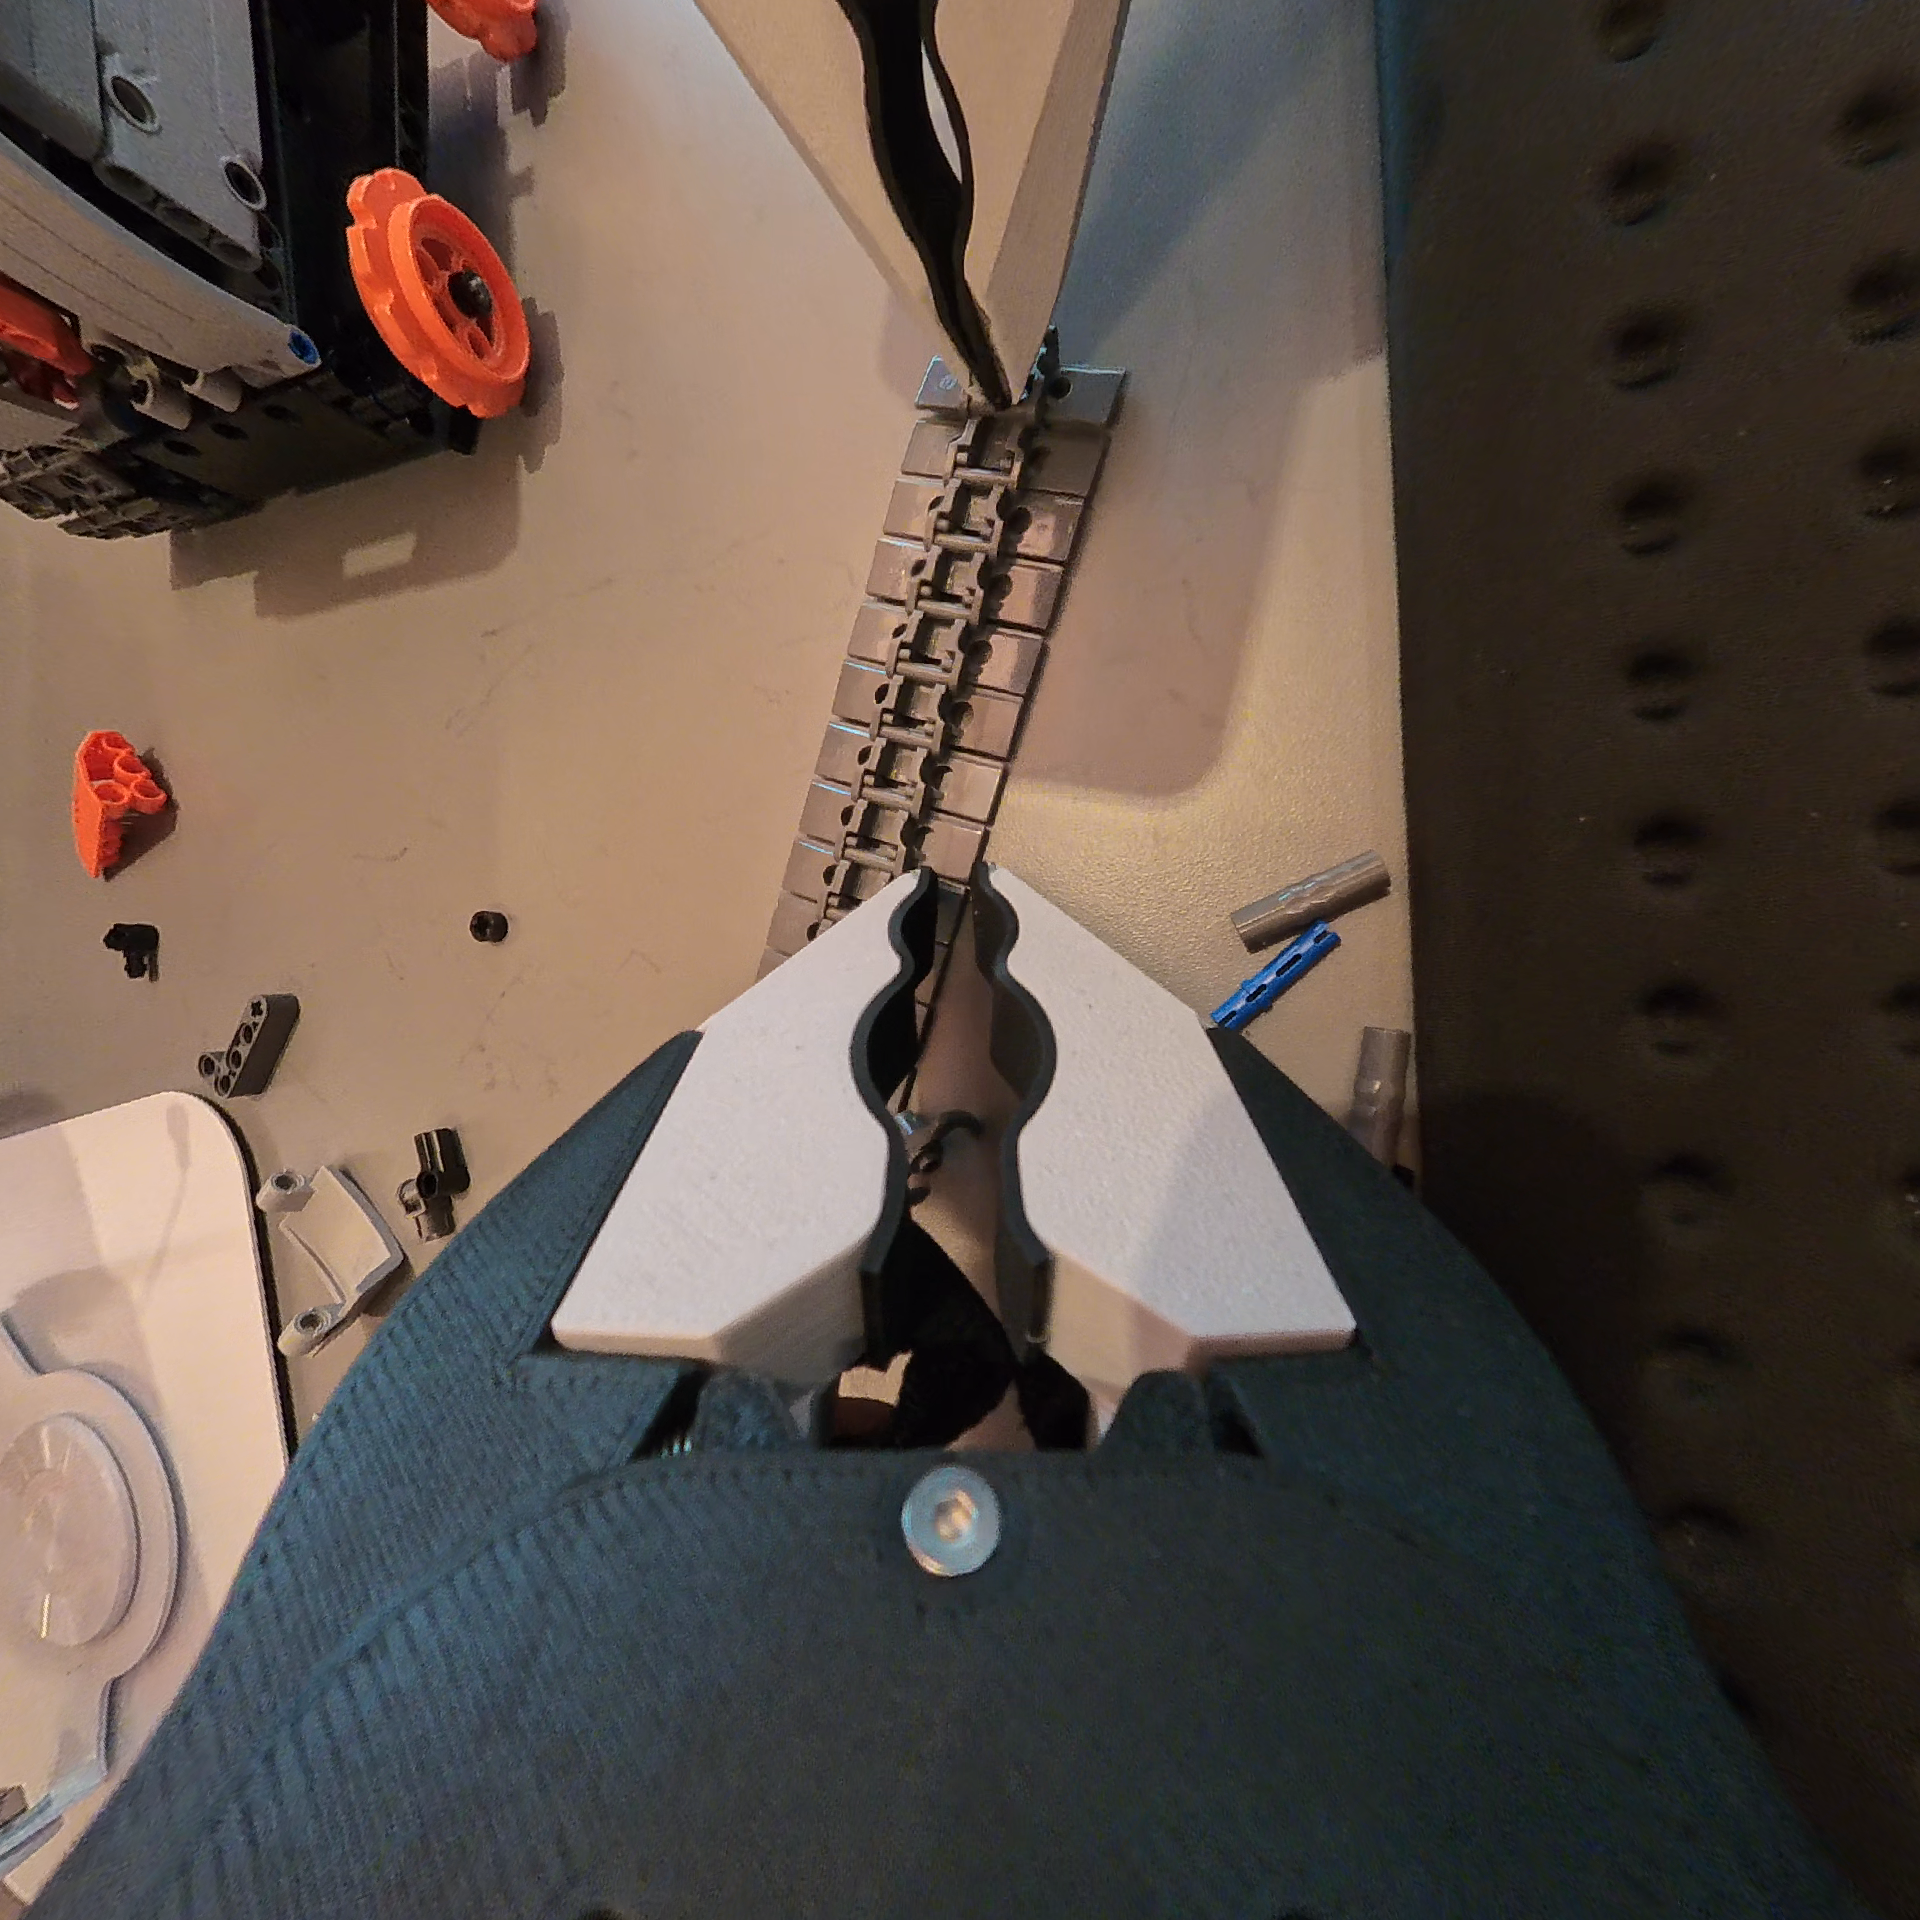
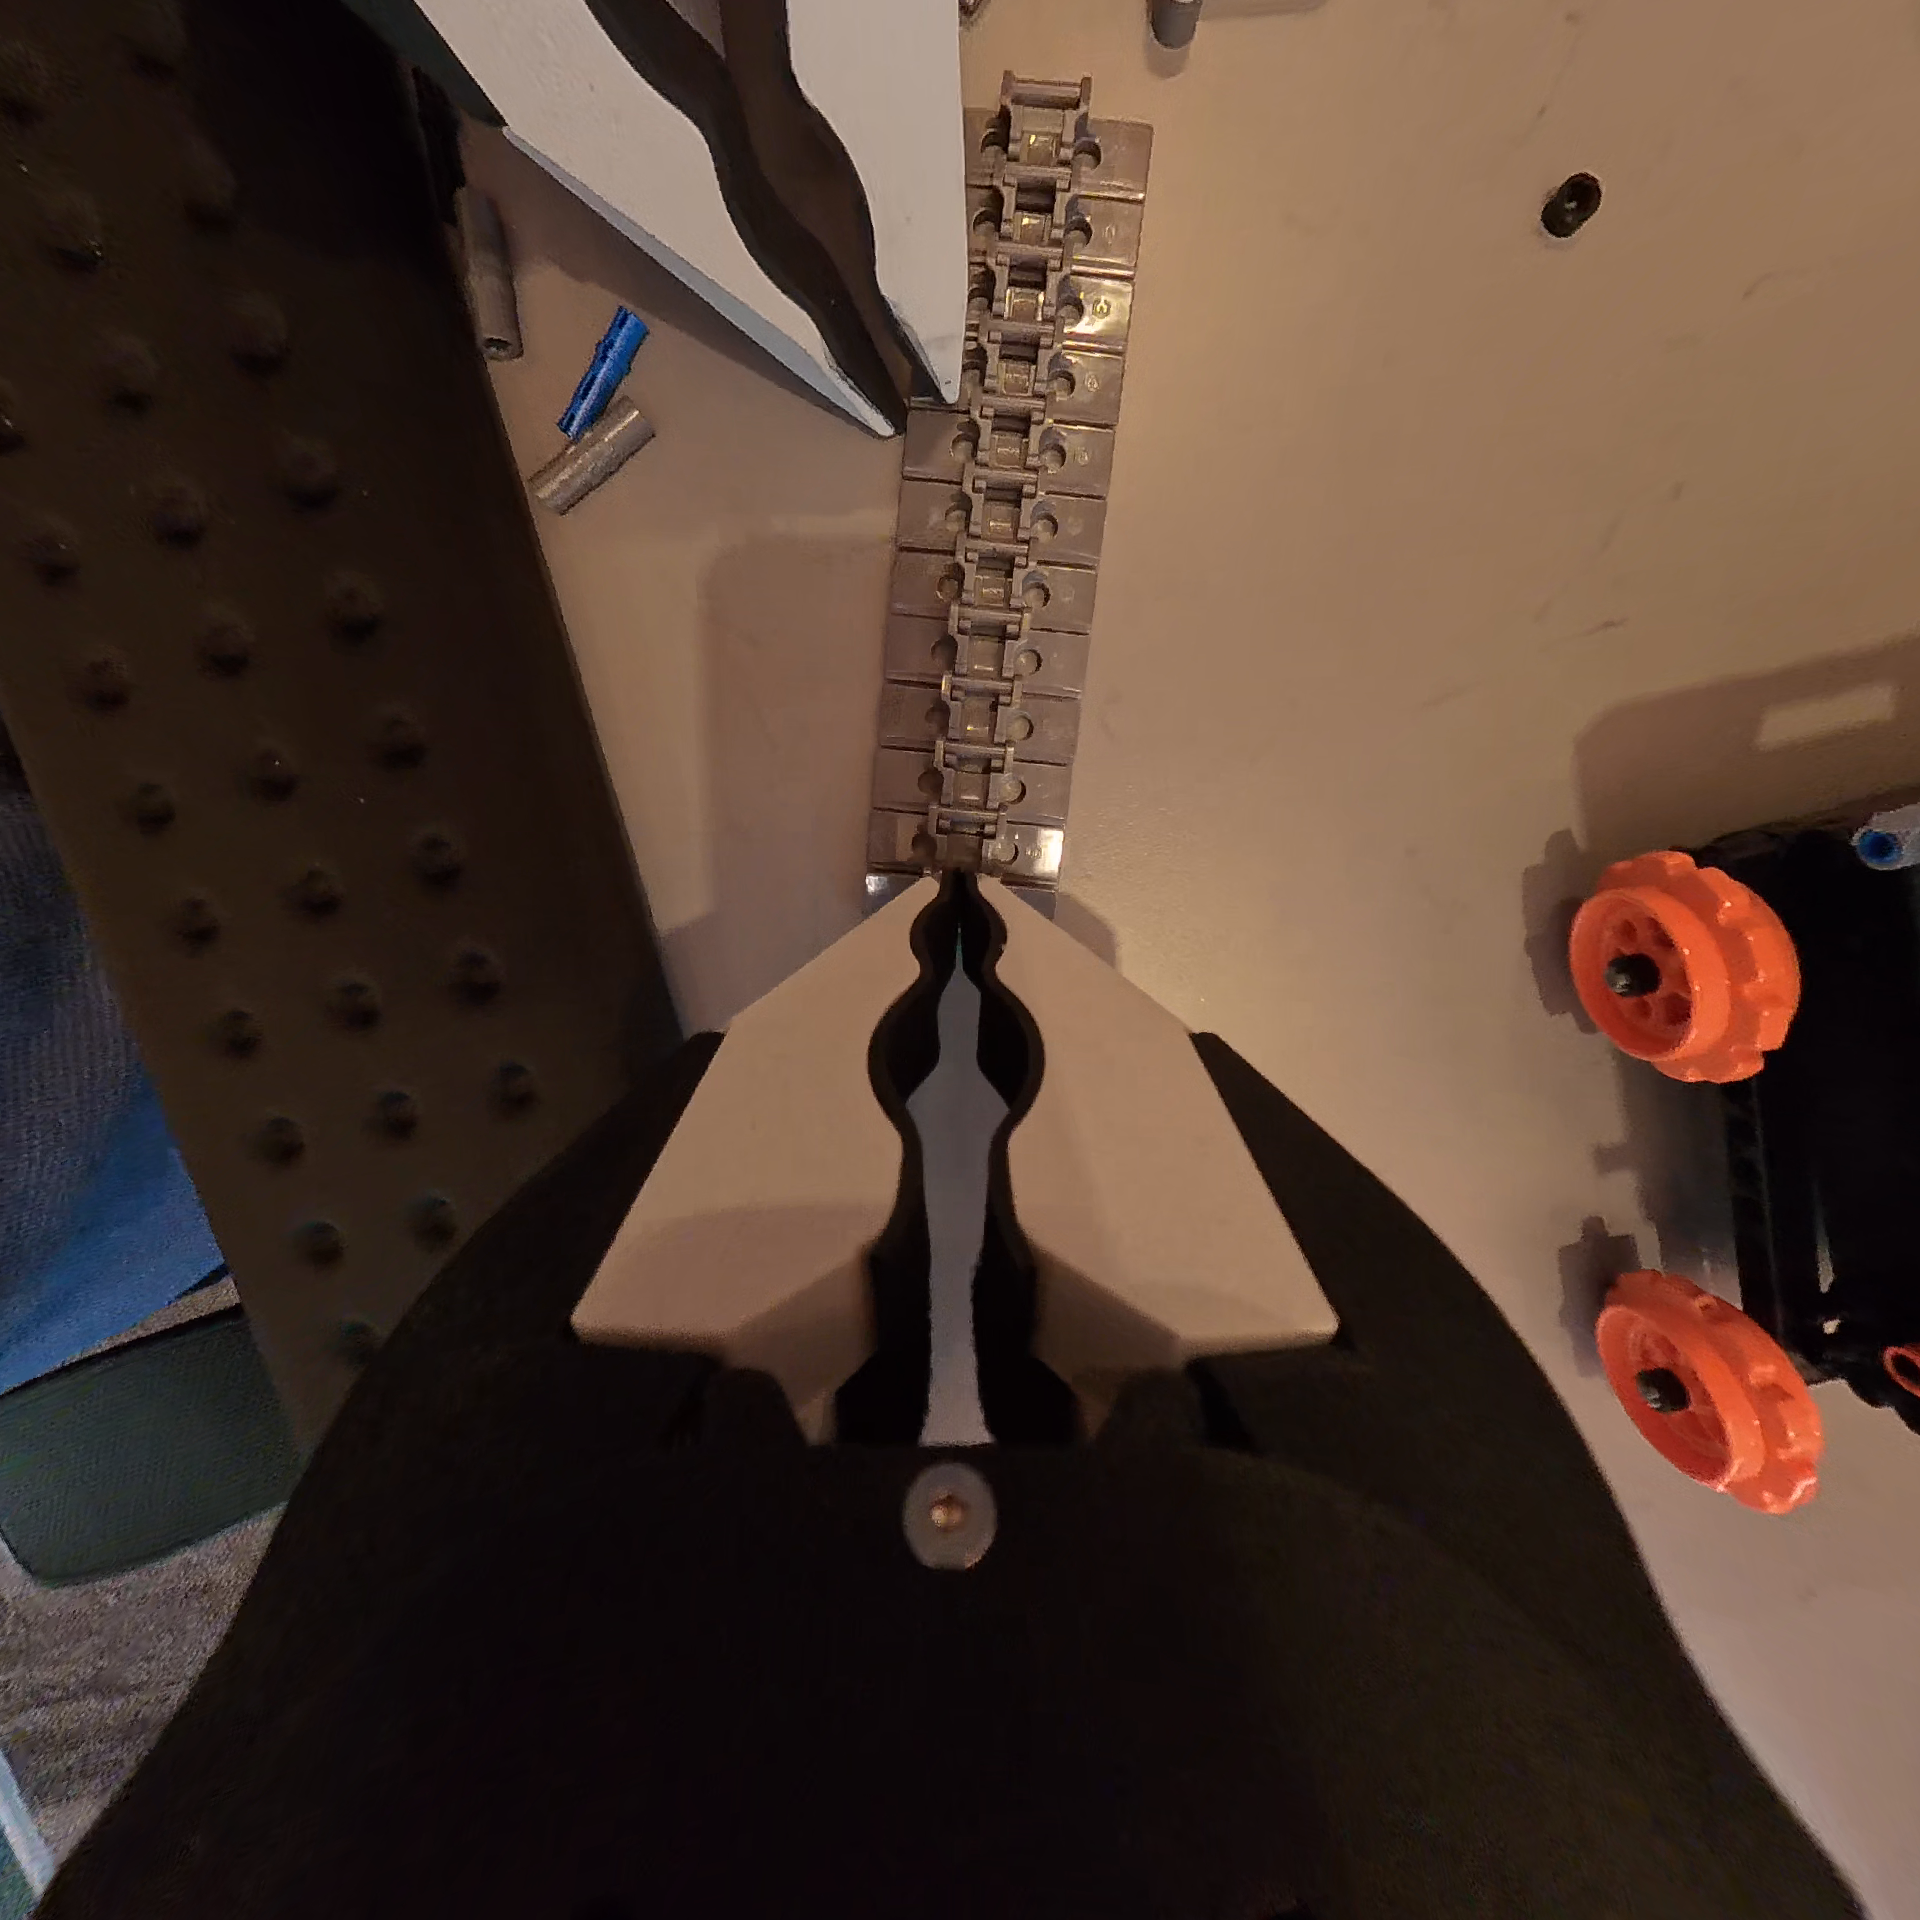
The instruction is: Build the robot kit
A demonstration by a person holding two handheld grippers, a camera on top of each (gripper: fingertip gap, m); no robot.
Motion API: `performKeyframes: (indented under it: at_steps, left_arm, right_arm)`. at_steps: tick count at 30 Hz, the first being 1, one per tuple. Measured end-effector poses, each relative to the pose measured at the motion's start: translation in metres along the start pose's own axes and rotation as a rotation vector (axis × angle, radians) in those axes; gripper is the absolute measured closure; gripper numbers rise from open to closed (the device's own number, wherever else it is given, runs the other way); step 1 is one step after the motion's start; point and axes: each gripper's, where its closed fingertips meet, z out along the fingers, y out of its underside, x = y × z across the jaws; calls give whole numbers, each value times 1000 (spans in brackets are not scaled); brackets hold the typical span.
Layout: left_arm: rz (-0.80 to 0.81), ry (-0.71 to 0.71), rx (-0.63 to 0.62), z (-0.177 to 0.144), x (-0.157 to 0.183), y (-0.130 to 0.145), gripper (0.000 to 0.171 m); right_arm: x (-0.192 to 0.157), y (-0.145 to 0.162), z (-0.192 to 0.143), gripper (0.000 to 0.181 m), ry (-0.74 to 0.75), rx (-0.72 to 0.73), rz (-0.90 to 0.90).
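Note:
A grey linked track (image 1: 951, 644) lies flat on the pale table, also seen in the right wrist view (image 2: 997, 582). My left gripper (image 1: 953, 878) has its jaws almost closed, with the tips pinching one long edge of the track partway along it. It also shows in the right wrist view (image 2: 920, 414). My right gripper (image 2: 961, 881) is shut on the end link of the track. In the left wrist view it (image 1: 1000, 397) comes in from the top, and that end link sits slightly raised.
A black and grey brick vehicle with orange wheels (image 1: 436, 291) (image 2: 1683, 977) stands beside the track. An orange piece (image 1: 114, 800), small black parts (image 1: 436, 1169), a grey curved panel (image 1: 332, 1257), a grey tube (image 1: 1309, 899) and a blue pin (image 1: 1278, 971) lie loose. A dark dimpled panel (image 1: 1662, 727) borders the table. The grippers' ends are close to 9 cm from one another.

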Motion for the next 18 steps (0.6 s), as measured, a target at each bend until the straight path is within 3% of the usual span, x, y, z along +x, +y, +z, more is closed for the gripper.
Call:
performKeyframes:
  at_steps: [18]
  left_arm:
    - [4,5,1,-2,1,1,161]
  right_arm:
    - [1,3,2,181,-63,-296,-95]
